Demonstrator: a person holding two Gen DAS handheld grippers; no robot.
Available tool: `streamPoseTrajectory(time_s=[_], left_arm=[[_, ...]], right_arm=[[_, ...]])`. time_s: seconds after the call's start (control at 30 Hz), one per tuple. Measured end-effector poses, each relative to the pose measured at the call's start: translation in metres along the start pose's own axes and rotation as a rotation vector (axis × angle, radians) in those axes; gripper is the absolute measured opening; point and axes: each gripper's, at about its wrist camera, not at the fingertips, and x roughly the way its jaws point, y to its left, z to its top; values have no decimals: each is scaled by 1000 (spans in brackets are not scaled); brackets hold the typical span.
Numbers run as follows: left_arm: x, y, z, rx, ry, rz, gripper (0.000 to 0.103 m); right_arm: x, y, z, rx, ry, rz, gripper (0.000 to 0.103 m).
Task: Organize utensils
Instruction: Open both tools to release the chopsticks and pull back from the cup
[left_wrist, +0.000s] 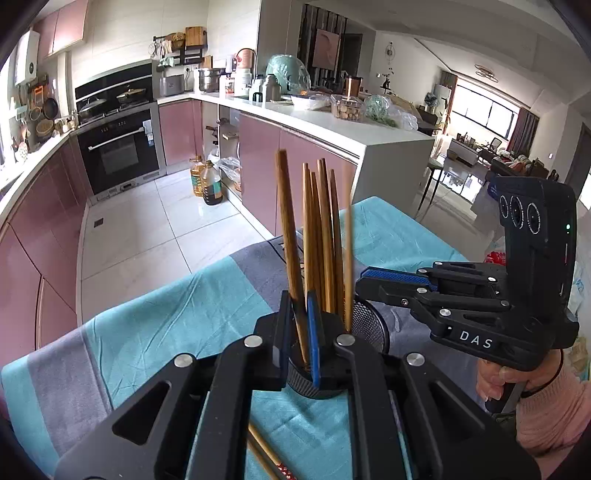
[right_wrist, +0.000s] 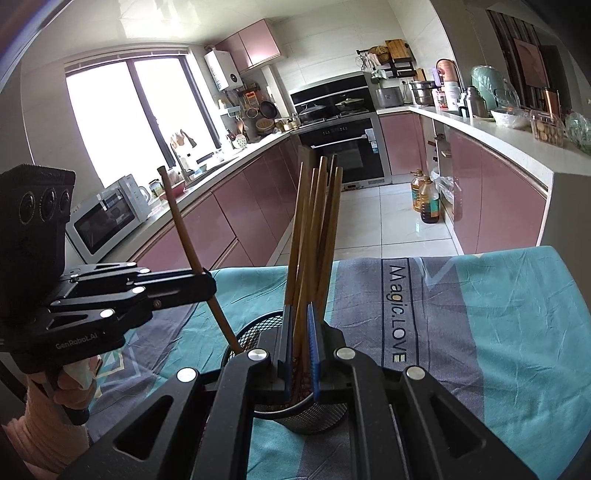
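Low in the middle of the left wrist view, the left tool (left_wrist: 299, 354) pinches a single wooden chopstick (left_wrist: 290, 236) between its blue-padded fingers (left_wrist: 313, 347); the stick leans up and to the left, and its lower end dips into the black mesh utensil holder (left_wrist: 371, 323) that stands on the counter (left_wrist: 155, 325) under a teal and grey striped cloth (left_wrist: 399, 229). A bundle of chopsticks (left_wrist: 325, 236) stands nearly upright in that holder, just right of the held stick. At the right of this view the right tool (left_wrist: 373, 282) reaches in sideways with its fingers pressed close around the bundle, the person's hand (left_wrist: 495, 376) on its grip below. In the right wrist view, the right tool (right_wrist: 300, 354) closes on the bundle of chopsticks (right_wrist: 314, 236) at centre frame, with the mesh holder (right_wrist: 321, 417) partly hidden beneath it. The left tool (right_wrist: 207, 284) enters from the left edge, gripping the single chopstick (right_wrist: 192, 251), which slants down to the right so that its tip sits inside the holder's rim. More chopsticks (left_wrist: 266, 458) lie on the cloth at the bottom of the left wrist view, partly covered by the tool body. Printed lettering (right_wrist: 397, 314) runs along a grey stripe of the cloth to the right of the holder
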Motion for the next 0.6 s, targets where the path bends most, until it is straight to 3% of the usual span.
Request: streamPoseTrajectory(time_s=[0.13, 0.37, 0.6], left_arm=[[5, 3, -5, -17, -2, 5, 11], [-6, 15, -25, -76, -54, 13, 12], [-43, 27, -58, -140, -165, 54, 29]], right_arm=[[-1, -2, -1, 7, -6, 1, 8], [-8, 4, -6, -1, -22, 17, 22], [-27, 28, -20, -62, -46, 71, 30]])
